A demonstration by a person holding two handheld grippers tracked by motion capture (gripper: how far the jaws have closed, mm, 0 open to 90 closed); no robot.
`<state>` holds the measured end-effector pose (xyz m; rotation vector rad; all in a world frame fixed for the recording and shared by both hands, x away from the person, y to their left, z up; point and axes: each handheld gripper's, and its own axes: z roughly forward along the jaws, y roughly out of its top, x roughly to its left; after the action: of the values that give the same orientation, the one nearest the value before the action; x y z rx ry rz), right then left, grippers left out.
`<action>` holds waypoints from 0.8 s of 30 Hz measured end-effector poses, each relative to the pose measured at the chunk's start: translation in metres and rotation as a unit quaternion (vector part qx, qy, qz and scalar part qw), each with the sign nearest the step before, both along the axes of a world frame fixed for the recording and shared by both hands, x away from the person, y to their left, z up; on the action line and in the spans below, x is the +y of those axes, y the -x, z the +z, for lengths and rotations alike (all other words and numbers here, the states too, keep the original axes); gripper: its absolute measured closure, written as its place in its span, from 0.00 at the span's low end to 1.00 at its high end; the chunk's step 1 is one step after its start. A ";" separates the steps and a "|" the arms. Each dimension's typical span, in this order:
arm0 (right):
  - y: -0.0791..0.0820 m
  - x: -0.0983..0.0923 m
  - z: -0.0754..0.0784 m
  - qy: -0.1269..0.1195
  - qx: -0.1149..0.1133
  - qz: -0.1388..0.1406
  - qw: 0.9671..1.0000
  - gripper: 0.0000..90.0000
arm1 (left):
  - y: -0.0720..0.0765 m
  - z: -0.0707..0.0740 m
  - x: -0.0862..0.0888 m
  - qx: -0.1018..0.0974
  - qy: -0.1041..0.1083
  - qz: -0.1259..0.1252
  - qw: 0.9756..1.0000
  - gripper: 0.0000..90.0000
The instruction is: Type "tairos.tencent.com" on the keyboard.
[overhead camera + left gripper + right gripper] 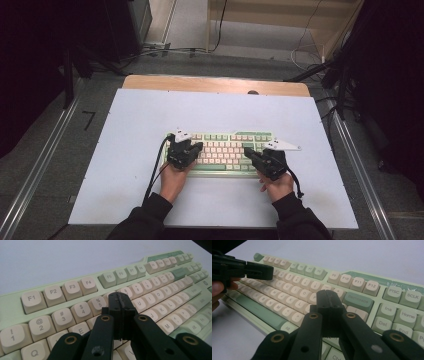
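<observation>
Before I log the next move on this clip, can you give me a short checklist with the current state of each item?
1. Left claw shut, nothing between the jaws: ok.
2. Right claw shut, nothing held: ok.
3. Keyboard lies flat on the white mat, square to the person: ok.
4. Left claw is over the keyboard's left half, right claw over its right half, clear of each other: ok.
5. Either claw tip touching a key: cannot tell, the tips hide the keys beneath them.
6. Cables trail back off the keyboard toward the person: ok.
</observation>
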<state>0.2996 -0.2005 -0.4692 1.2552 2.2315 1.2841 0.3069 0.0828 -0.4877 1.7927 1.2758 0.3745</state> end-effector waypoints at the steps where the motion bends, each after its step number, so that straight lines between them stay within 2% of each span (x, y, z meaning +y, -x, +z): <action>1: 0.000 0.000 0.000 0.000 0.000 0.000 1.000 0.98 | 0.000 0.001 0.001 0.000 0.000 -0.001 1.000 1.00; 4: 0.000 0.000 0.000 -0.001 0.000 -0.001 1.000 0.98 | 0.002 0.004 0.003 -0.002 0.006 -0.003 1.000 1.00; 10: 0.000 0.001 0.000 0.000 0.000 -0.001 1.000 0.98 | 0.008 0.007 0.009 -0.003 0.003 -0.007 1.000 1.00; 17: 0.000 0.003 0.000 -0.001 0.000 0.002 1.000 0.98 | 0.013 0.009 0.019 -0.001 0.010 0.001 1.000 1.00; 24: -0.001 0.011 -0.001 -0.002 0.001 0.010 1.000 0.98 | 0.019 0.012 0.035 -0.001 0.005 0.007 1.000 1.00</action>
<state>0.3008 -0.1895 -0.4698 1.2395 2.2495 1.2962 0.2881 0.1182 -0.4756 1.7761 1.2865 0.3774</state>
